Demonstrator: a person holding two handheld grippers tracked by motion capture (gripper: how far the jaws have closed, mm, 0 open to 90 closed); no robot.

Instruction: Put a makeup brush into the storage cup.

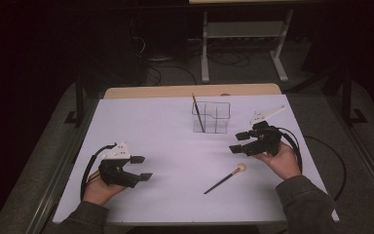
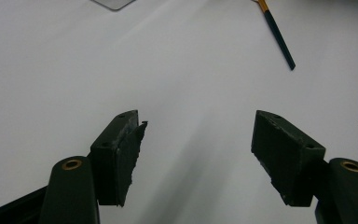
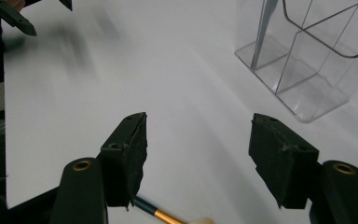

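A brush [image 1: 225, 179] with a dark handle, gold collar and pale head lies on the white table [image 1: 175, 141], right of centre. Its handle shows in the left gripper view [image 2: 277, 35], and it passes beneath the jaws in the right gripper view [image 3: 161, 213]. A clear divided holder [image 1: 212, 117] stands at the back with a thin stick [image 1: 198, 113] leaning in its left compartment. My right gripper [image 1: 237, 142] hovers open just above and right of the brush head, its jaws apart and empty [image 3: 198, 135]. My left gripper [image 1: 143, 168] stays open and empty at the front left [image 2: 198, 135].
The holder [image 3: 307, 70] and its stick [image 3: 262, 32] are to the far right in the right gripper view. A bare wooden strip [image 1: 190, 90] runs along the table's back edge. Cables trail from both grippers. The dark floor and a white frame [image 1: 243, 39] lie behind.
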